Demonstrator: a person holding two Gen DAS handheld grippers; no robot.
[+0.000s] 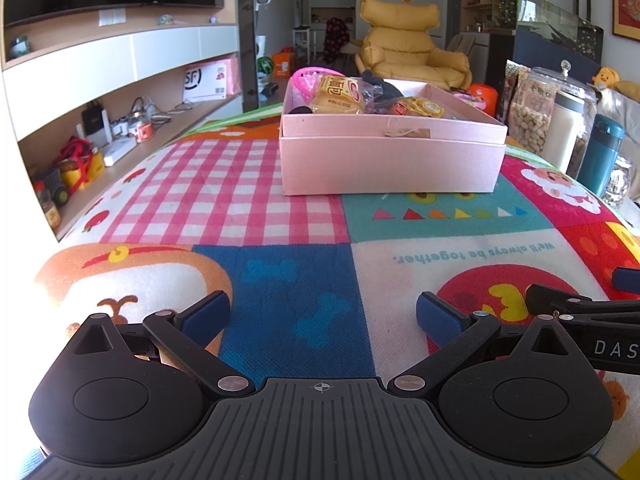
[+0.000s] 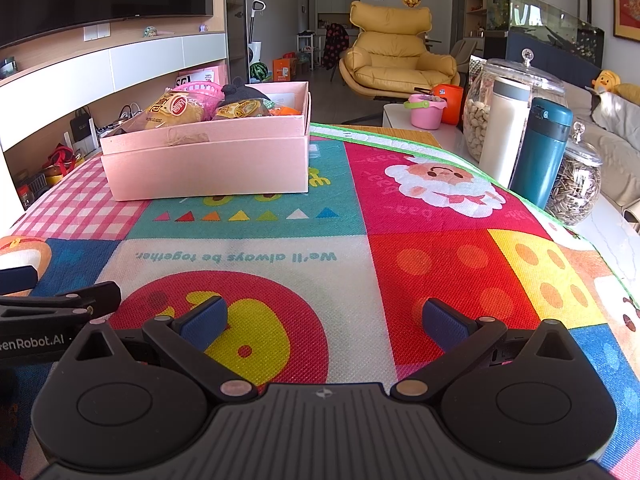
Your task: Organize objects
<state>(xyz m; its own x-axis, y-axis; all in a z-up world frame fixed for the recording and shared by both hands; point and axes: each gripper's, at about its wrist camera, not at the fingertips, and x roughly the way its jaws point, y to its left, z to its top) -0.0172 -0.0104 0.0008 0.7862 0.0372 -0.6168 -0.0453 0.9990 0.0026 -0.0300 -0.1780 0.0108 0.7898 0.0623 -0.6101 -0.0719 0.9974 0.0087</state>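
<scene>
A pink cardboard box (image 1: 390,160) (image 2: 208,168) stands on the colourful play mat at the far side of the table. It holds yellow snack packets (image 1: 338,94) (image 2: 172,110), a pink basket (image 1: 306,80) and a dark soft toy (image 2: 240,92). My left gripper (image 1: 323,316) hovers low over the mat's near edge, open and holding nothing, well short of the box. My right gripper (image 2: 325,320) sits beside it on the right, also open with nothing between its blue pads. Each gripper's side shows at the edge of the other's view.
At the table's right edge stand a glass jar of nuts (image 2: 486,116), a white bottle (image 2: 506,128), a teal flask (image 2: 542,152) and a small jar of seeds (image 2: 576,184). A pink toy bucket (image 2: 425,111) sits behind. Shelves run along the left wall.
</scene>
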